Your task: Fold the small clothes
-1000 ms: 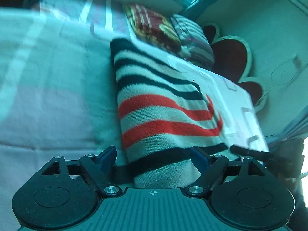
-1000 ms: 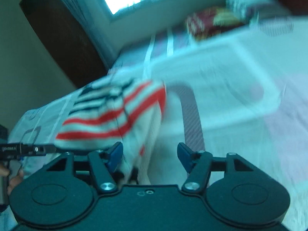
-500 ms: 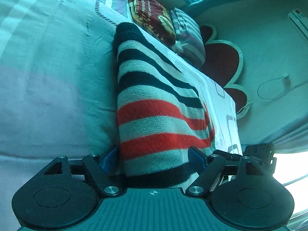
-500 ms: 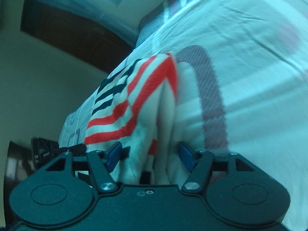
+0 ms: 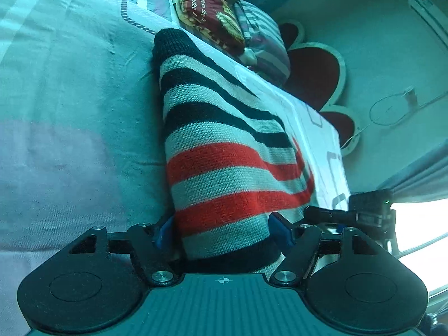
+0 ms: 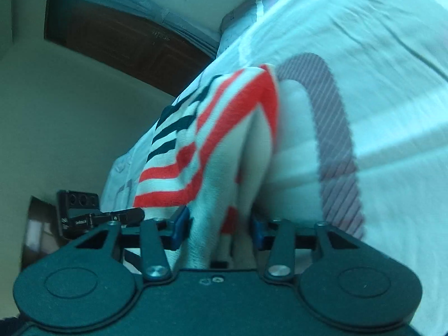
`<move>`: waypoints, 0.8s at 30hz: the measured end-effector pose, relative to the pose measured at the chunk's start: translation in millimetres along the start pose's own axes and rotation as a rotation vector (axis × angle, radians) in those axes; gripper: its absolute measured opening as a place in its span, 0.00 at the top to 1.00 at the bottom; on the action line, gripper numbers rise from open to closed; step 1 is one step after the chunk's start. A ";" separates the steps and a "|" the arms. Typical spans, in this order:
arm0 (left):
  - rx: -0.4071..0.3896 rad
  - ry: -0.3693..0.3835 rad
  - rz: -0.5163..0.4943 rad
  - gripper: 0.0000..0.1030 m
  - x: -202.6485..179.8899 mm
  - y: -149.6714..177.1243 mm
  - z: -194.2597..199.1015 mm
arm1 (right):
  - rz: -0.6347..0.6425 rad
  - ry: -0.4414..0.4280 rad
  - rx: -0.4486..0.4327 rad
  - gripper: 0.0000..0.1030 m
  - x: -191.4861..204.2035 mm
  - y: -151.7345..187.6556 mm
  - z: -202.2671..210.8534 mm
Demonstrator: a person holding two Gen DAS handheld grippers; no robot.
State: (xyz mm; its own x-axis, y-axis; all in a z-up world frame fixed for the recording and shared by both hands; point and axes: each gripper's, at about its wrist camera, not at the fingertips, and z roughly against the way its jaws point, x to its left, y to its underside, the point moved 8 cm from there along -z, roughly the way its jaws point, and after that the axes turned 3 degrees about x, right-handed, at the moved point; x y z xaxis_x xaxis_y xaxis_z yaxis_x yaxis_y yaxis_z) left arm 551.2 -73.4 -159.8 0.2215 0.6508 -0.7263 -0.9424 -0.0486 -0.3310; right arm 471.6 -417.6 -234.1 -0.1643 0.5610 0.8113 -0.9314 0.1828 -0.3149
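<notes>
Through my left wrist camera, my left tongs [image 5: 222,231] are closing around the near end of the striped knit garment [image 5: 224,151], its folded bulk filling the gap between the blue pads [image 5: 280,231], and the rest of it stretches away from me along the bed [image 5: 70,112] toward the cushions [image 5: 218,19] by the heart-shaped headboard [image 5: 316,75], with my right tongs [image 5: 330,215] just beside its right edge. Through my right wrist camera, my right tongs [image 6: 219,229] are closing on a bunched fold of the same garment [image 6: 218,140] that lies on the pale bedsheet [image 6: 392,84], and my left tongs [image 6: 117,216] show at the left.
</notes>
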 end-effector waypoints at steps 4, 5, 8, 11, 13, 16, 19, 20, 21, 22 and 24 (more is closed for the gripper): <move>-0.028 -0.062 -0.032 0.32 -8.7 -6.6 -9.6 | 0.098 0.121 -0.020 0.60 19.1 -3.8 -20.8; -0.030 -0.101 -0.060 0.38 -13.1 -7.1 -11.6 | 0.137 0.171 -0.024 0.62 25.6 -4.2 -23.6; -0.041 -0.200 -0.146 0.43 -24.5 -6.5 -13.9 | 0.256 0.311 -0.037 0.64 44.3 2.5 -27.9; -0.073 -0.210 -0.151 0.49 -31.2 -6.8 -8.4 | 0.301 0.387 -0.070 0.66 58.8 6.8 -29.0; -0.085 -0.210 -0.154 0.50 -35.1 -6.8 -2.6 | 0.313 0.397 -0.091 0.67 66.7 9.4 -25.4; -0.104 -0.194 -0.179 0.51 -46.4 -7.5 10.0 | 0.327 0.381 -0.111 0.68 75.4 15.7 -11.8; -0.120 -0.179 -0.211 0.51 -61.9 -7.2 26.3 | 0.372 0.393 -0.117 0.68 95.2 21.4 -3.6; -0.124 -0.174 -0.217 0.51 -65.1 -7.5 31.6 | 0.385 0.399 -0.121 0.68 102.9 23.6 -2.3; -0.129 -0.169 -0.225 0.51 -68.6 -7.8 36.7 | 0.396 0.405 -0.127 0.68 111.2 27.4 -1.4; -0.137 -0.162 -0.230 0.51 -70.8 -7.6 43.3 | 0.407 0.409 -0.133 0.68 119.0 29.4 0.2; -0.154 -0.149 -0.234 0.51 -73.8 -5.8 58.4 | 0.428 0.413 -0.145 0.68 136.7 27.9 -3.9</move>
State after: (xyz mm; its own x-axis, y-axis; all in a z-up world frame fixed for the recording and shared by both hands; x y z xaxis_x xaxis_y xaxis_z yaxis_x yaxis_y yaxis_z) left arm 525.7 -76.9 -69.1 0.3777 0.7609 -0.5275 -0.8189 0.0086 -0.5739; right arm 424.5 -332.7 -134.0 -0.3477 0.8702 0.3490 -0.7522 -0.0367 -0.6579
